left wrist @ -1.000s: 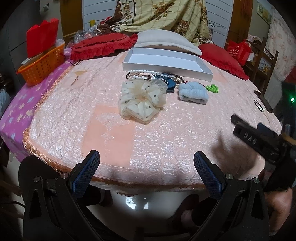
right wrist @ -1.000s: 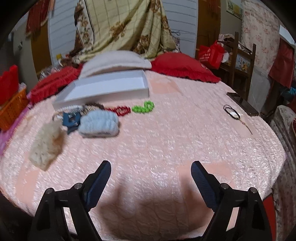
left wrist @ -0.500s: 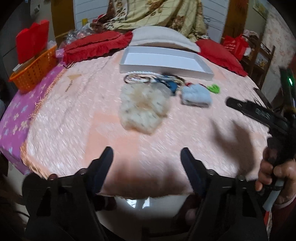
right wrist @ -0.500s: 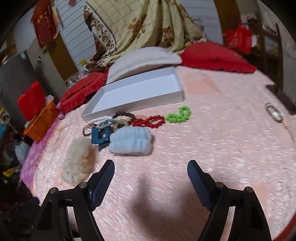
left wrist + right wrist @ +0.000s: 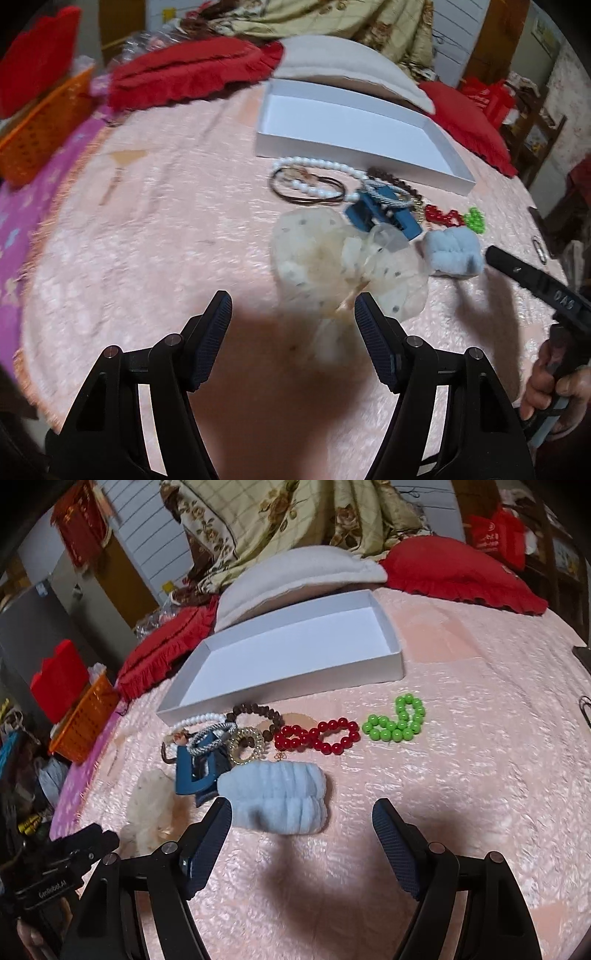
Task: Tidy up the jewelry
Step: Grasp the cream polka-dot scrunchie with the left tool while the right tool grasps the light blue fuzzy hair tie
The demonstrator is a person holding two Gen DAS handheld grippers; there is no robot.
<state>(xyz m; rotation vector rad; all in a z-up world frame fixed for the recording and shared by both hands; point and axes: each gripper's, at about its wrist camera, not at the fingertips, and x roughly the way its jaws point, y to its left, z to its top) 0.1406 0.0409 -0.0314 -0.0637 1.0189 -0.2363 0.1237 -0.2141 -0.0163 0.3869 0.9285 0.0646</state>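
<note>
Showing cream dotted scrunchie [image 5: 343, 266] clearly in left wrist view only; green bead bracelet [image 5: 399, 720] sharp in right. Left hand-held gripper [image 5: 293, 314], right hand-held gripper [image 5: 302, 821]: jaws apart, nothing held.

I see a pink quilted bedspread [image 5: 461, 775] with a crinkled, faintly shiny weave. The white box [image 5: 295, 686] looks like matt cardboard. Red beads [image 5: 321, 734] and green beads [image 5: 399, 720] are glossy and smooth. The blue scrunchie [image 5: 280, 797] is fluffy ribbed cloth; the cream scrunchie [image 5: 343, 266] is sheer dotted fabric.
</note>
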